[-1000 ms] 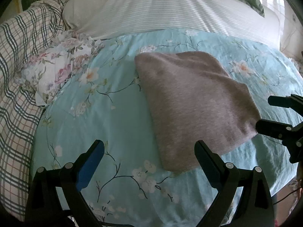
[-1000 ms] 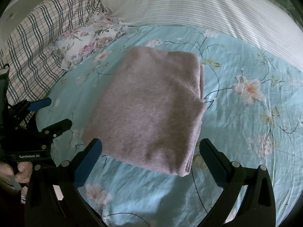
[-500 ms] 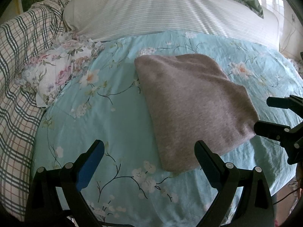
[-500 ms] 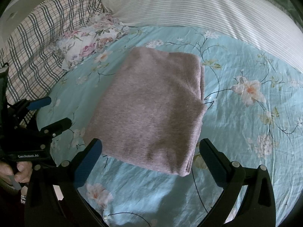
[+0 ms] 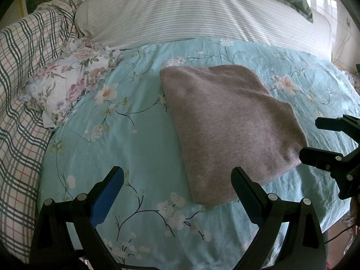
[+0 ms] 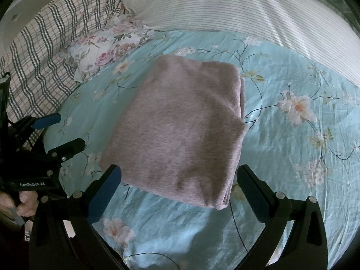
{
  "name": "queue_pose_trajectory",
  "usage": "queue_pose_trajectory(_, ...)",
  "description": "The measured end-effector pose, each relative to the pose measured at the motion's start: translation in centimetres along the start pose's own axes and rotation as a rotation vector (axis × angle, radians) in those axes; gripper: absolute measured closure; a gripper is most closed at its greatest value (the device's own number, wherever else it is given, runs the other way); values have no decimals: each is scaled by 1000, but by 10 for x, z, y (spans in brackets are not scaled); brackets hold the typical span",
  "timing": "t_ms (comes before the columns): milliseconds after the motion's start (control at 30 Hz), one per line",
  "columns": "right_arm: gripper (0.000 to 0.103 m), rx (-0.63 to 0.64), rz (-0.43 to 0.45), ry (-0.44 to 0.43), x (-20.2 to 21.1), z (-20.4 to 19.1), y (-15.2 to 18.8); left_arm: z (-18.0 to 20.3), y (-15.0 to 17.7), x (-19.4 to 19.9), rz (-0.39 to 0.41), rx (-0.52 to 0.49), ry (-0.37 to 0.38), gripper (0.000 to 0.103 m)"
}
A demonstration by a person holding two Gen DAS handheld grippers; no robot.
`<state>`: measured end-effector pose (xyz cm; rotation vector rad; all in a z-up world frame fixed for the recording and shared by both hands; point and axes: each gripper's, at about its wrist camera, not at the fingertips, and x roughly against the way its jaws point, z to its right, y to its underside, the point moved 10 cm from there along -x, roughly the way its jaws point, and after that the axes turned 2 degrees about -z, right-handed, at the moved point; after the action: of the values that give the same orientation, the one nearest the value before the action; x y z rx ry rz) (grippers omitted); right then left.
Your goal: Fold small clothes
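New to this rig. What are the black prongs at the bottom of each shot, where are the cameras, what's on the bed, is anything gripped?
No robot arm here: a person carries one handheld two-finger gripper in each hand. Each has a fisheye camera looking forward along its fingers, so the prongs at the bottom are that gripper's own fingers. The left gripper shows in the left wrist view, the right gripper in the right wrist view. Each also appears at the edge of the other's picture.

On the blue floral bedsheet lies a folded mauve garment. Further back are a floral cloth, a plaid blanket and a striped pillow.

Both grippers are open and hold nothing; they hover just short of the garment's near edge.
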<state>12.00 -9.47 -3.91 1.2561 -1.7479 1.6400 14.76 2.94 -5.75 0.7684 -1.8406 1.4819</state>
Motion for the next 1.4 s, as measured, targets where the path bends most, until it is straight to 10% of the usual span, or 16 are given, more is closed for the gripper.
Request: queue_pose_trajectory(1400, 1, 12, 0, -2, 0, 3, -6, 2, -1, -2, -2, -9, 10, 7)
